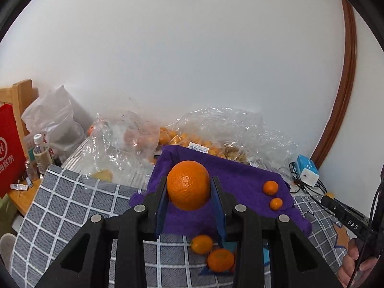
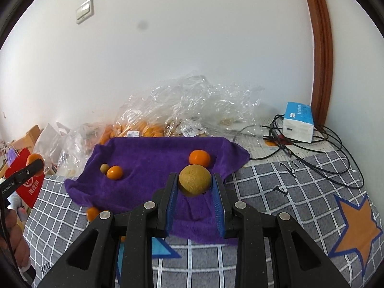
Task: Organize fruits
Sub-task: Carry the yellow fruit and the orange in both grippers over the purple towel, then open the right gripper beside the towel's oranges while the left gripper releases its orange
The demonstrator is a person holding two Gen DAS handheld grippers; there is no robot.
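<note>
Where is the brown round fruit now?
In the right wrist view, the brown fruit sits gripped in the right gripper, above the purple towel, near an orange.

**Where your two cameras look**

Your left camera sits behind the left gripper [image 1: 188,187] and looks forward, close over the purple towel [image 1: 240,177]. Your right camera looks along the right gripper [image 2: 195,182] from farther right. Both see the towel, the plastic bags [image 2: 182,105] and the wall.

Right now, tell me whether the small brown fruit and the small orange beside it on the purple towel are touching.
Touching. In the right wrist view the small brown fruit sits pressed against the small orange on the purple towel, with no gap between them.
</note>
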